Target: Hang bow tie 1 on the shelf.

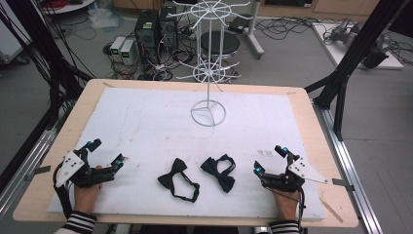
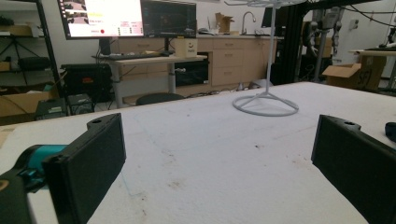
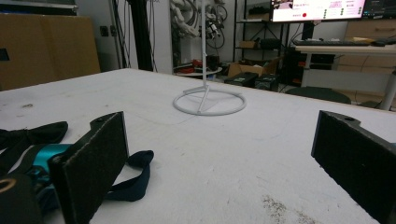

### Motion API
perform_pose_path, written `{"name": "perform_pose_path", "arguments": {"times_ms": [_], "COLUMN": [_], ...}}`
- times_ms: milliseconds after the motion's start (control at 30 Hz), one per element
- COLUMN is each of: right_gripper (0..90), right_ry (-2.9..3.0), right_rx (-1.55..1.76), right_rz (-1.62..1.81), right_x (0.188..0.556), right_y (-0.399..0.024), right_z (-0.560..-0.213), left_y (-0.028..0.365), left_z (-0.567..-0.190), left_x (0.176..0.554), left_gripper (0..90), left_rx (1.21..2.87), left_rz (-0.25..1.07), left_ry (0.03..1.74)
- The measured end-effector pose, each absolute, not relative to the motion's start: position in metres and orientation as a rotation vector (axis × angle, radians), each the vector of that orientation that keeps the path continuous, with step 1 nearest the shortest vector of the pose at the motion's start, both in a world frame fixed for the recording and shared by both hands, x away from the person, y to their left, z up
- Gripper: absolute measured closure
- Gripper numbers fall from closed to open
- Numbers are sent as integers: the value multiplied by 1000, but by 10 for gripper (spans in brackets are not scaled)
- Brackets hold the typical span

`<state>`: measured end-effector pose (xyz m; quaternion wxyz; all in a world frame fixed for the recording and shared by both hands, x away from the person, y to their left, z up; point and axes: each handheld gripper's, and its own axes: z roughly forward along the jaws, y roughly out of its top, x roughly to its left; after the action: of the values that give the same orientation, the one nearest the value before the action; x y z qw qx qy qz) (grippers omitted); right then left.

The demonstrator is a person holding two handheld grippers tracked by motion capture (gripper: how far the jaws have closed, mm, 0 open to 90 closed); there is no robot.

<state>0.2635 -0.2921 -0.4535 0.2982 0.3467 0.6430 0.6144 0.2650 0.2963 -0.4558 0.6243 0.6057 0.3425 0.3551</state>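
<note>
Two bow ties lie on the white foam board [image 1: 146, 122] near its front edge: a black bow tie [image 1: 176, 179] with a strap loop, and a dark navy bow tie [image 1: 219, 171] to its right. My left gripper [image 1: 108, 151] rests on the board at the front left, open and empty. My right gripper [image 1: 269, 158] rests at the front right, also open and empty. In the right gripper view, the gripper [image 3: 219, 121] has the navy bow tie [image 3: 35, 133] and its strap just beyond its left jaw. In the left gripper view, the gripper [image 2: 219, 126] faces bare board.
A white wire display stand [image 1: 208, 113] with hook arms rises from the back middle of the board; its ring base [image 2: 265, 104] [image 3: 209, 101] lies ahead of both grippers. The wooden table edge [image 1: 321, 146] frames the board. Black frame posts and cables stand around the table.
</note>
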Motion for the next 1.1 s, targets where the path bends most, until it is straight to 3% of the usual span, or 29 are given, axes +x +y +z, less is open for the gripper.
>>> {"name": "perform_pose_path", "arguments": {"times_ms": [1100], "right_gripper": [32], "right_ry": [1702], "right_rx": [975], "right_rz": [1644], "right_x": [265], "right_y": [-297], "right_z": [-448], "left_y": [296], "left_z": [-456], "left_x": [264], "left_gripper": [35], "left_rx": [1385], "left_rz": [824], "left_ry": [788]}}
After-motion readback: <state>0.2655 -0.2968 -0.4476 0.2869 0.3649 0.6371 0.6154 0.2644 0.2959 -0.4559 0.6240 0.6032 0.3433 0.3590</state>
